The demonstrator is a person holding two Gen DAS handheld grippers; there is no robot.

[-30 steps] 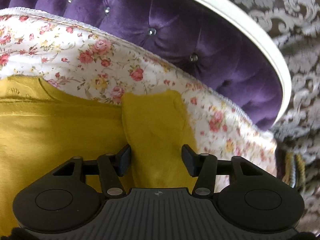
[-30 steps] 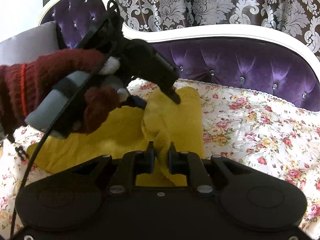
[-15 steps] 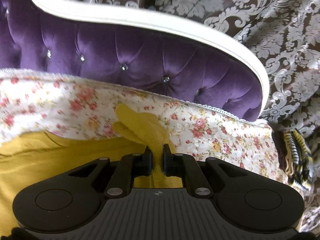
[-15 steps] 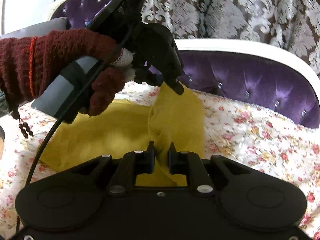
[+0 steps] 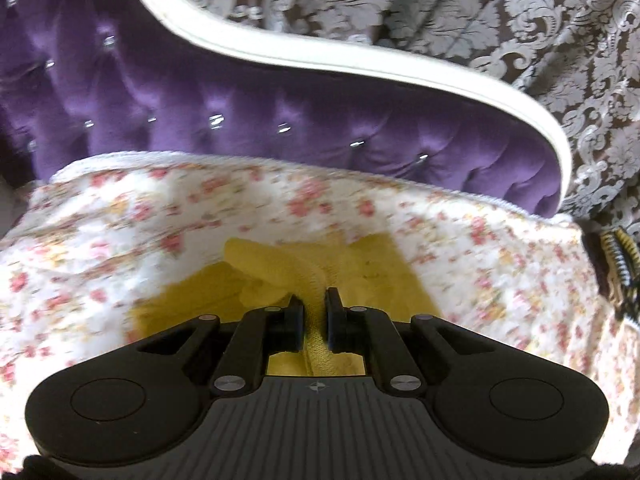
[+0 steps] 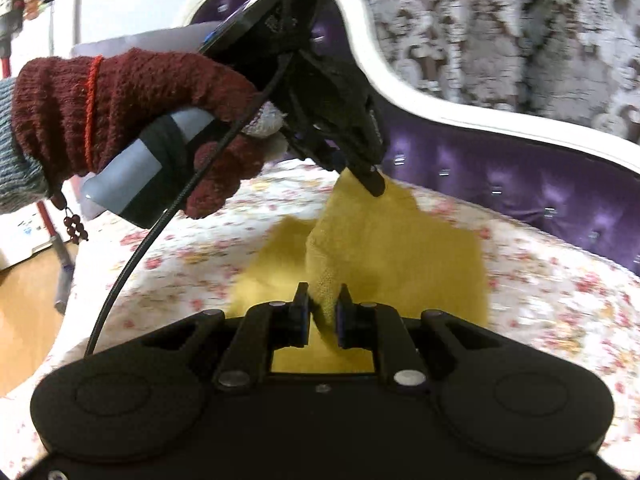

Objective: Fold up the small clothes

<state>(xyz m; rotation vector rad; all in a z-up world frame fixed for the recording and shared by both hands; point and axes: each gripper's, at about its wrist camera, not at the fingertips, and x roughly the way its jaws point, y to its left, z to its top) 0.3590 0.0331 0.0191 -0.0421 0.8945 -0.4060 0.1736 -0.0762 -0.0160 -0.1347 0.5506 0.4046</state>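
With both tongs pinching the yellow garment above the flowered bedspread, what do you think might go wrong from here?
1. The left tongs hold only a thin ridge of the yellow garment; it may slip out.
2. The right tongs grip a bunched fold, so the crease may come out crooked.
3. The hanging part may drag on the bedspread and wrinkle.

Open floral bedspread [image 5: 480, 248] ahead, purple tufted headboard [image 5: 280, 112] blocking beyond

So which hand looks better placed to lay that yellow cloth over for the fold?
Probably the left. The left gripper holds the yellow cloth at its raised top edge, so it leads the fold. The right gripper is clamped lower on the same edge, likely just following.
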